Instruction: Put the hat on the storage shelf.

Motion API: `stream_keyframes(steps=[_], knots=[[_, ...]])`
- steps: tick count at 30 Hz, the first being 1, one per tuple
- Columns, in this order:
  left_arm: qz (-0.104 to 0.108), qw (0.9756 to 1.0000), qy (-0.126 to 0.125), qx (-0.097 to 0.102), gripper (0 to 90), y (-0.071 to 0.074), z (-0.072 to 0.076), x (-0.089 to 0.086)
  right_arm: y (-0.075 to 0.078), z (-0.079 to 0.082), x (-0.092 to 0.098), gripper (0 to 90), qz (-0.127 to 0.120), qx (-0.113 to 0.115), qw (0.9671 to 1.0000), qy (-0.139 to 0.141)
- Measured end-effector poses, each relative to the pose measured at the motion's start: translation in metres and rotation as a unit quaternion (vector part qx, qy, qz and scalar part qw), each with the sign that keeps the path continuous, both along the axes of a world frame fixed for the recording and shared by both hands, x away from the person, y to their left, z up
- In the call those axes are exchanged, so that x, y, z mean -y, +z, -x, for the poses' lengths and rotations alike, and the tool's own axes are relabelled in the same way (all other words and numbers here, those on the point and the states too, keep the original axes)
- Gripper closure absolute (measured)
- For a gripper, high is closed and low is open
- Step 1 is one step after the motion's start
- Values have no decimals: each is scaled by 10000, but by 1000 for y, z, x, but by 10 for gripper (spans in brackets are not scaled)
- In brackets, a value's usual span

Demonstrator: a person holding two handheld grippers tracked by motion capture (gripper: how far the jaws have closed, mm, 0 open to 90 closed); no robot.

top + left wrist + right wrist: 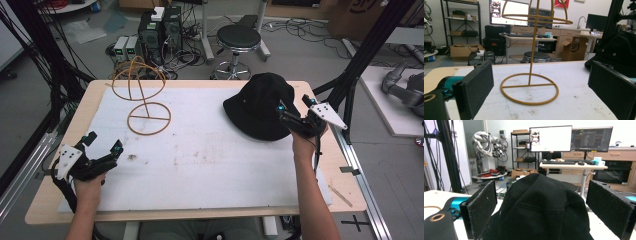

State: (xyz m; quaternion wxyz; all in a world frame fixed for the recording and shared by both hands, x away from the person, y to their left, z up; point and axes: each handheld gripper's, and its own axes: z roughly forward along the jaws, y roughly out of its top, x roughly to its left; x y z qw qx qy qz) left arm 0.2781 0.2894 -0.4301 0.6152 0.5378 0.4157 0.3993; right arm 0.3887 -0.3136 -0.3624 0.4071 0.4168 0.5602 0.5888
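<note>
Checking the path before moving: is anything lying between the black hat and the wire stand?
Nothing visible does. The hat sits at the right of the white mat, the stand at the left, and the mat between them is bare apart from small stains. The right gripper is open at the hat's brim.

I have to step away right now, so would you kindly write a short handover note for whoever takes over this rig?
Left gripper: open, holding nothing, at the near left of the table, aimed at the wire hat stand.
Right gripper: open, jaws either side of the black bucket hat at its near right edge, not closed on it.
Things: the hat lies flat on the white mat at the far right; the stand is upright at the far left, bare.
Done: both grippers lined up.
Left, most likely: grip the hat, lift it and set it over the stand's dome.
</note>
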Motion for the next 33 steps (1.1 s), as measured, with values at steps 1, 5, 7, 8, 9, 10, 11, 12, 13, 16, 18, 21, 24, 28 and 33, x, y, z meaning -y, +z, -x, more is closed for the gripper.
stream_keyframes(steps=[1,5,7,8,9,10,11,12,13,16,18,21,24,28,33], knots=[[4,10000,2,3,67,0,0,0,0,0,0,97,0,0,10000,0],[2,10000,14,-2,66,-1,1,-2,1,-12,-2,96,-40,7,10000,-32],[25,10000,25,-7,66,-1,1,-3,0,-20,-6,97,6,-41,10000,-61],[63,10000,38,-1,66,-1,1,-3,-1,-23,-7,96,90,-61,9999,-77],[61,10000,46,-8,66,-1,2,-4,-3,-26,-10,96,107,-140,9998,-98],[100,9999,60,6,66,-1,2,-5,-4,-29,-11,97,141,-145,9997,-116],[100,9999,60,6,66,-1,2,-5,-4,-29,-11,97,141,-145,9997,-116],[72,10000,65,0,67,-1,3,-6,-7,-34,-14,97,111,-173,9997,-134],[72,10000,65,0,66,-1,3,-6,-9,-37,-14,97,84,-200,9997,-147],[53,10000,64,-7,66,-1,5,-7,-12,-42,-16,97,-1,-238,9996,-173],[66,9999,86,-8,67,-2,5,-8,-15,-45,-14,103,-76,-301,9993,-214],[70,9999,95,-11,66,-2,7,-9,-19,-49,-10,135,-155,-369,9987,-304],[66,9999,116,-13,66,-2,9,-10,-21,-51,-9,155,-139,-434,9983,-376],[56,9999,125,-7,66,-2,11,-11,-25,-54,-9,189,-128,-548,9974,-440],[48,9999,140,-6,66,-2,13,-12,-29,-58,-12,246,-80,-650,9971,-376]])
